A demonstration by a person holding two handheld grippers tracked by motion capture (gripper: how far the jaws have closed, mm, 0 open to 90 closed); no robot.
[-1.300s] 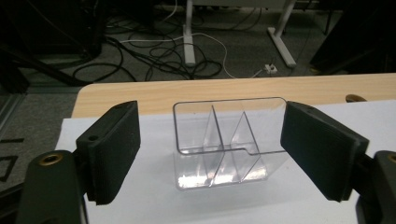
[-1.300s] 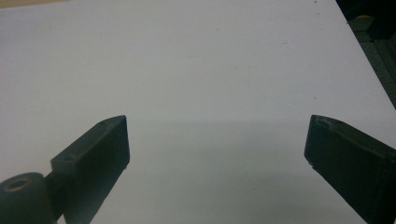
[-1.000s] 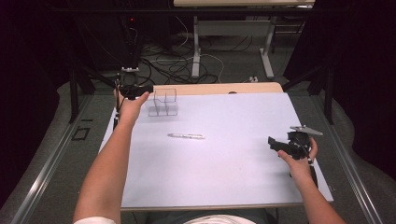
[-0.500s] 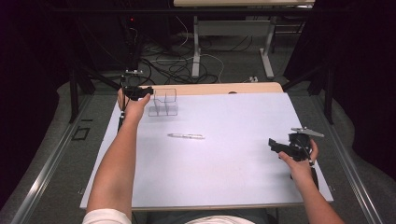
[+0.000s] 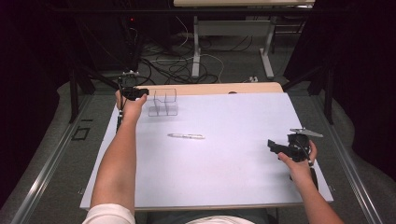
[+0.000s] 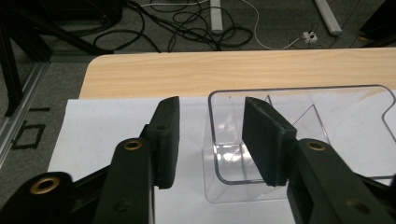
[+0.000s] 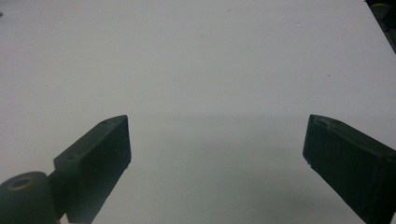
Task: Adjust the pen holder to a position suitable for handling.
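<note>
- While the left forearm stretches far forward, the left gripper (image 6: pixel 210 140) sits at the table's (image 5: pixel 224 186) far-left corner, jaws partly parted astride the near wall of the clear plastic organizer (image 6: pixel 299 135); contact is unclear.
- Mid-table lies a white pen (image 5: pixel 186 136), untouched.
- At the right edge, the right gripper (image 7: pixel 215 154) hangs low over the white surface, jaws spread wide, holding nothing.

On the table (image 5: pixel 224 186) a sheet (image 5: pixel 233 121) covers most of the top. A box (image 5: pixel 163 102) stands on the sheet at its far left corner, the left tool (image 5: pixel 135 93) just left of it, one jaw outside the box's wall and one inside. A pen (image 5: pixel 187 136) lies near the middle. The right tool (image 5: pixel 280 148) is well apart, near the right edge
</note>
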